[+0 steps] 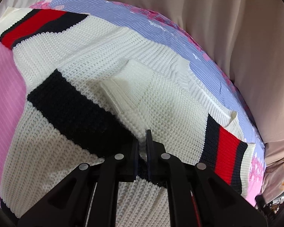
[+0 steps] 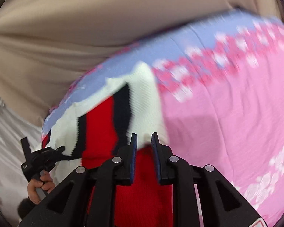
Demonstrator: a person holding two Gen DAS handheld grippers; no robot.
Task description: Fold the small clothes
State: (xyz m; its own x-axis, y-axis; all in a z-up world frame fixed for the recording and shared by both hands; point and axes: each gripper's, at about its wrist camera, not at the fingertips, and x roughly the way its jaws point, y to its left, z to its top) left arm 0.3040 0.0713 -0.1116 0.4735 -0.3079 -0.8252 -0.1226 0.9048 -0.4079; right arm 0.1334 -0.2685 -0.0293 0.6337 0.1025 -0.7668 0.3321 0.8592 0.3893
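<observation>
Left tool (image 1: 143,140): jaws nearly together, pinching a fold of the white chunky-knit sweater with black and red stripes (image 1: 161,102) at 6 o'clock in the left wrist view. Knit bunches up between the fingers (image 1: 148,138).

Sweater lies spread on the pink and lavender ribbed sheet with rose print (image 1: 179,36). White ribbed hem runs along the sheet from 12 toward 3 o'clock. One striped cuff sits at 10 o'clock, another striped band at 4 o'clock. Wide black band crosses from 9 o'clock toward the tool. Small white ribbed cuff lies on top of the body near centre.

Beige draped fabric (image 1: 236,28) fills 12 to 3 o'clock behind the sheet.

Right tool (image 2: 144,143): jaws apart, a clear gap between them, gripping nothing. Red stripe of the sweater (image 2: 98,128) sits right under it at 6 o'clock; contact cannot be told, frame is motion-blurred. Pink sheet (image 2: 227,123) spans 1 to 5 o'clock.

Right wrist view also shows the left tool (image 2: 63,149) at 8 o'clock, on the sweater edge, with the person's left hand (image 2: 40,186) on its handle.
</observation>
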